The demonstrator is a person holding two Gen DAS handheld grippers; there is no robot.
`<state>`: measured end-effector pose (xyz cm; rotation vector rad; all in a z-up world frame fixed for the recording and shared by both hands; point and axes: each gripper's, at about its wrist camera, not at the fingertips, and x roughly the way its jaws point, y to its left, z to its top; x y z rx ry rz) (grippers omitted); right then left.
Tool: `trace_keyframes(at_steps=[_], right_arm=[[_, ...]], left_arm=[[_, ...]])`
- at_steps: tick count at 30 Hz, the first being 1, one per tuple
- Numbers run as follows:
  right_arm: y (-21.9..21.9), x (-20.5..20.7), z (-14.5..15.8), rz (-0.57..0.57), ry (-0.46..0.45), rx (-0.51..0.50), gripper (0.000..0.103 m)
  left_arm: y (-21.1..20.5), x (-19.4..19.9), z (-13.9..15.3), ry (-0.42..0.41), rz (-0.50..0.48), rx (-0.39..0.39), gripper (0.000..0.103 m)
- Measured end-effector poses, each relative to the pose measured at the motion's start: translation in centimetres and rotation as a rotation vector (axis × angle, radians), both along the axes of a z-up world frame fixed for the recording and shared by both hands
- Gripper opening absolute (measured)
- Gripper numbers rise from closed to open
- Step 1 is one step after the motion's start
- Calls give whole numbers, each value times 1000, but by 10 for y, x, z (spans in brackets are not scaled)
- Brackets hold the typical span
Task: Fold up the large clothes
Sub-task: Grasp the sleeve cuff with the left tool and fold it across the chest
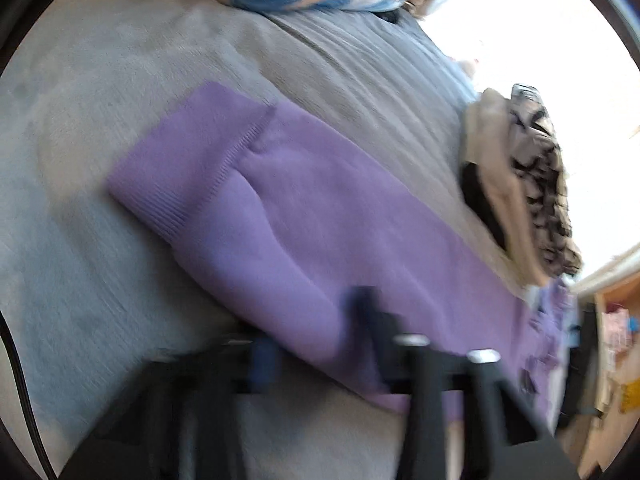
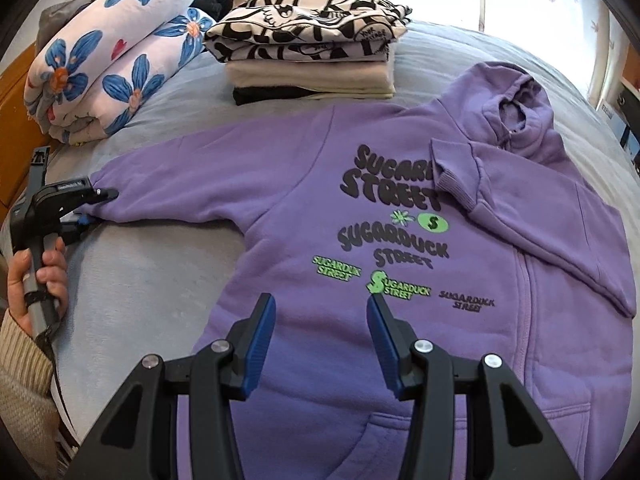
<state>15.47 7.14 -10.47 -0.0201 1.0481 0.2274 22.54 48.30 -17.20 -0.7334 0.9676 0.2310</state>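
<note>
Just beyond my right gripper (image 2: 322, 306) the purple printed hoodie (image 2: 360, 216) lies flat on the grey bed cover (image 2: 152, 280), chest up, one sleeve folded across it. My right fingers stand wide apart above the hem, holding nothing. My left gripper (image 2: 94, 204) pinches the outstretched sleeve's cuff, jaws clamped on the cloth. The left wrist view is blurred but shows that sleeve (image 1: 288, 216) running away. Farther off sit a stack of folded clothes (image 2: 308, 60) and a rolled blue-flowered blanket (image 2: 116, 56).

Left view hugs the hoodie (image 1: 304, 216) sleeve; right overlooks it whole.
</note>
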Motion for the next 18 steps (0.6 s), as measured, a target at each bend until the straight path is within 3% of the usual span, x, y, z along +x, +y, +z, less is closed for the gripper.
trace_keyframes(at_steps=[2,5,7,11,15,18], right_arm=[[-7,-4,2,-9,-5,10,48],[-18,-10,4,-19,-17,18,48],[-29,-14,5,-33,-21,32,48],[-64,-23,15,-84,-44,79,48],[-112,-35,26,-163,-90,92,48],[-147,-43,27,-221,-102,77,48]], left_arm=[[-6,4,11,15,26,64,8],[-51,5,61,-53,-3,276,6],[-103,4,106,-157,-83,376,6],[-219,3,168,-319,-295,437,6],[-330,0,182,-369,-485,496,6],[-413,1,155,-309,-609,590,9]])
